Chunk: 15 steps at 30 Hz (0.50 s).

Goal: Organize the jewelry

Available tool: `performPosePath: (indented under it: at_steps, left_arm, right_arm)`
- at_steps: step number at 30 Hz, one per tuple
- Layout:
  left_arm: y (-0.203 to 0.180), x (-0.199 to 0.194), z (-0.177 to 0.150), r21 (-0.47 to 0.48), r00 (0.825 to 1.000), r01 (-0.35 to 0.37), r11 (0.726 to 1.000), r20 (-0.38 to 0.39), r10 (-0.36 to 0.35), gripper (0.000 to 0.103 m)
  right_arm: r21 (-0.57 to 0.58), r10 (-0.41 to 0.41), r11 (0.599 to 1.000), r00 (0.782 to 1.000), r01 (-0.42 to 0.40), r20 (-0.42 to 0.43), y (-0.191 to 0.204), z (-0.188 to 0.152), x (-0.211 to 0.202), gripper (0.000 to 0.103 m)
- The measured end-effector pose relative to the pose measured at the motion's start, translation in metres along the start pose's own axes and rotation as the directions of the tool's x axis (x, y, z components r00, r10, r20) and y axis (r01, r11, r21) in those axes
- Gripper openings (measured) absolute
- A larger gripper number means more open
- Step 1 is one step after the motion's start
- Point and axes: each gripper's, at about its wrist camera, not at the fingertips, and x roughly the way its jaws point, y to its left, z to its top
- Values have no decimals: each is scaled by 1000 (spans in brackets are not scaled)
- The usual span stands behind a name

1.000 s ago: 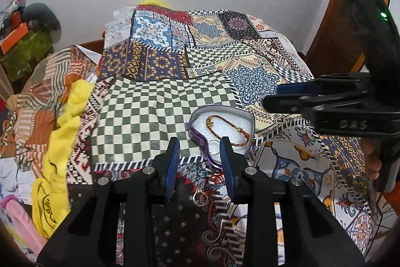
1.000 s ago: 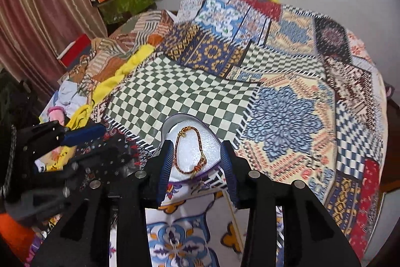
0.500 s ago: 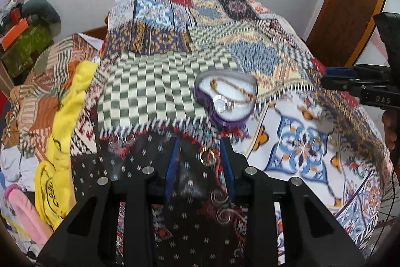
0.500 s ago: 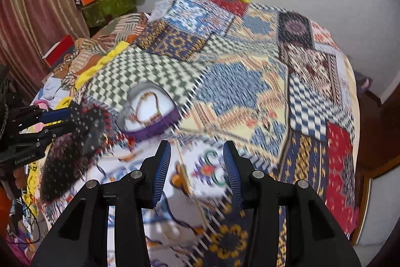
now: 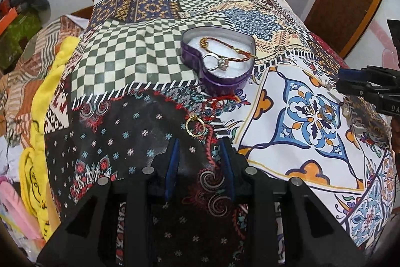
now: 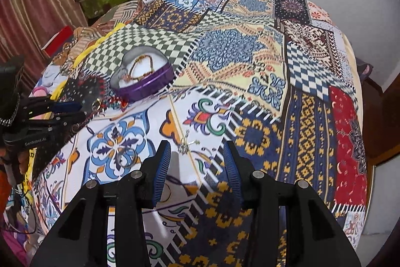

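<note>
**A:** Where's the L gripper [image 5: 200,150] vs a sec ago?

**B:** Pulled back toward me. A sec ago my tips sat right at the tin [image 5: 218,59], either side of its near point. Now they're well short of it, released, jaws apart w/ nothing between — over the dark patch of the quilt [image 5: 140,51]. The gold ring [image 5: 195,126] lies just ahead of the tips, not touching.

**A:** And the tin?

**B:** Purple heart, lid off, on the quilt at the edge of the checkered patch. Inside on the white pad: the bracelet [image 5: 226,49] and a silver stone ring [image 5: 217,62] at the near point. The bracelet was there before too.

**A:** R gripper [image 6: 197,157]?

**B:** Swung right and away. A sec ago it framed the tin; now the tin's up-left in that view, well apart. Jaws wide, empty — a small silver earring [image 6: 186,142] lies on the white floral patch just past the tips, between their lines.

**A:** Anything else loose?

**B:** Another silver ring [image 5: 328,114] on the blue-flower motif, near the R gripper's tips in the left view. More bits beside it, too small to tell.
</note>
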Motion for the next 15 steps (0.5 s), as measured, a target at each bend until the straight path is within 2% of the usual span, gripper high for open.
performPosePath:
  at_steps: [12,15]
  left_arm:
    - [1,24,8,-15,1000,-22,1000,-9,21,32]
    - [2,26,8,-39,1000,-17,999,-2,16,32]
  right_arm:
    - [-19,25,1000,1000,-25,-10,4,-2,12,40]
    - [-23,6,1000,1000,-6,-11,5,-3,16,33]
